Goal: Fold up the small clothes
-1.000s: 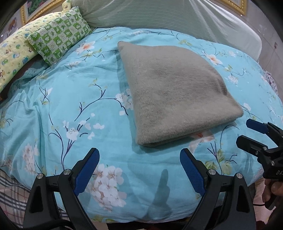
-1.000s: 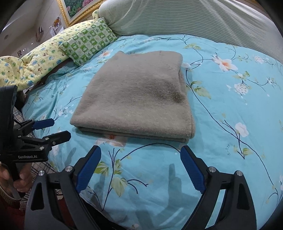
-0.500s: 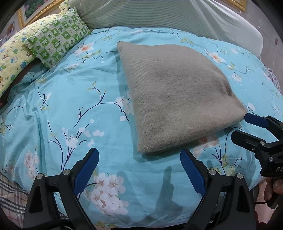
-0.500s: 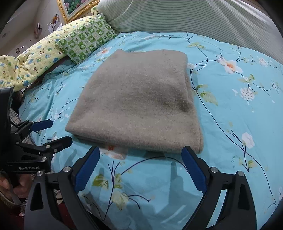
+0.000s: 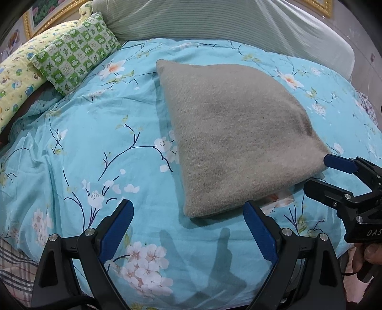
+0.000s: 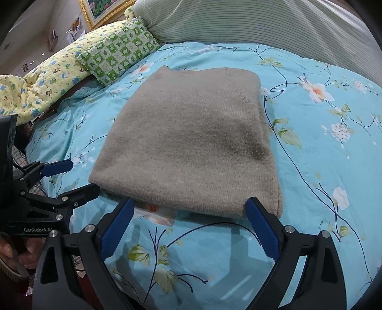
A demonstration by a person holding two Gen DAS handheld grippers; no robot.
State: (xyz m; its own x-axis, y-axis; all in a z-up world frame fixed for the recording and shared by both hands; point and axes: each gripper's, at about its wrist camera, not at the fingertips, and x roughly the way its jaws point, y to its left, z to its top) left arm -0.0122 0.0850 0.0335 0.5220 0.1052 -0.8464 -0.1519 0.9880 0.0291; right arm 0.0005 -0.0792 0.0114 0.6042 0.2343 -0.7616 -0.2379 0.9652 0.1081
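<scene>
This is a bedroom in a home. A bed covered by a turquoise floral cotton duvet (image 5: 100, 147) fills both views. At ten o'clock lie a green-and-white checked pillow (image 6: 119, 57) and a yellow cartoon-print quilt (image 6: 45, 78); at twelve o'clock a pale green striped bolster (image 5: 226, 21) spans the head. Gold-framed pictures (image 6: 102, 9) hang on the wall at eleven o'clock.
</scene>
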